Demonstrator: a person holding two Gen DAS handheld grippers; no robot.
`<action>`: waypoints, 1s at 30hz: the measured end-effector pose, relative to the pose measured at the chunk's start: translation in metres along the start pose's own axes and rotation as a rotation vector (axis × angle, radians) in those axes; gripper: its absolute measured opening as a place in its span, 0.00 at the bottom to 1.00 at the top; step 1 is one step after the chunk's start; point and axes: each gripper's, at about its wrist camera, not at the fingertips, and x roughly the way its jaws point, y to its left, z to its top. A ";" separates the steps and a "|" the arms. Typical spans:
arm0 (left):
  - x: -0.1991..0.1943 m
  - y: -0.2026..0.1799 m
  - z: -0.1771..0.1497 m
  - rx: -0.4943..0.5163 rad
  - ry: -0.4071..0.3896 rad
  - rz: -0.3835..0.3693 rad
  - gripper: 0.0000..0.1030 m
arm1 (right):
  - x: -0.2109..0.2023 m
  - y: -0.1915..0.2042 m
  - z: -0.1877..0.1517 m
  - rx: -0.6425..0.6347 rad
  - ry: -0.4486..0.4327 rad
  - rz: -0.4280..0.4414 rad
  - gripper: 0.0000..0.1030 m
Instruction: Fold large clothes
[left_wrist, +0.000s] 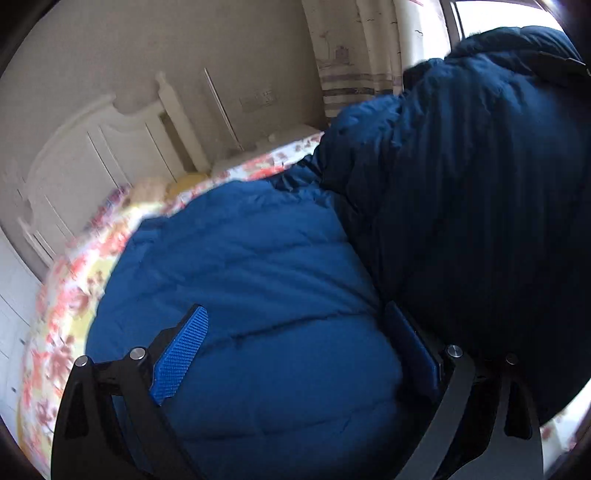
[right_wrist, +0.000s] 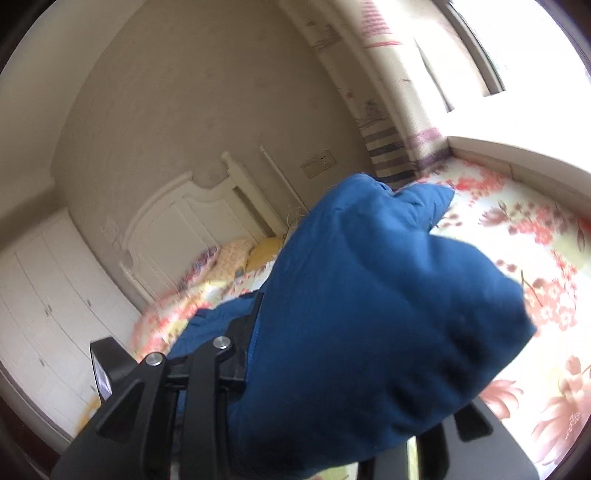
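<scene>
jacket: big blue padded jacket (left_wrist: 258, 295), lying on the bed (left_wrist: 70, 295) with the flowered sheet; one part lifted, the rest spread flat.
left fingers: my left fingers (left_wrist: 295, 354) are wide apart, empty, the ribbed blue pad (left_wrist: 181, 354) on the left side and the other pad at the right, both hovering just over the flat quilted panel.
right fingers: my right fingers (right_wrist: 332, 369) are buried in a bunched fold of jacket (right_wrist: 369, 295); only the black linkage shows, the tips are hidden. Looks clamped on the cloth since it hangs raised off the bed (right_wrist: 517, 258), but I can't see the tips meet.
key relation: lifted flap, dark and in shadow (left_wrist: 461, 203), rises at the right of my left fingers; flat panel sits straight ahead and under them.
long axis: runs roughly from near me toward the headboard (left_wrist: 92, 158), as far as I can tell.
nearer hand: right holds the flap; left is nearer the flat body.
next move, my guess: bring the flap over leftward onto the flat panel, left fingers pin or smooth.
risk: puffy fill may spring back.
</scene>
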 end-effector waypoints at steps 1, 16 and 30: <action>-0.006 0.011 0.000 -0.030 0.006 -0.054 0.89 | -0.001 0.017 -0.001 -0.062 -0.010 -0.019 0.28; -0.031 0.289 -0.078 -0.910 -0.078 -0.701 0.90 | 0.133 0.267 -0.200 -1.481 0.229 -0.146 0.44; 0.054 0.231 0.041 -0.520 0.203 -0.768 0.95 | 0.118 0.250 -0.196 -1.503 0.114 -0.104 0.39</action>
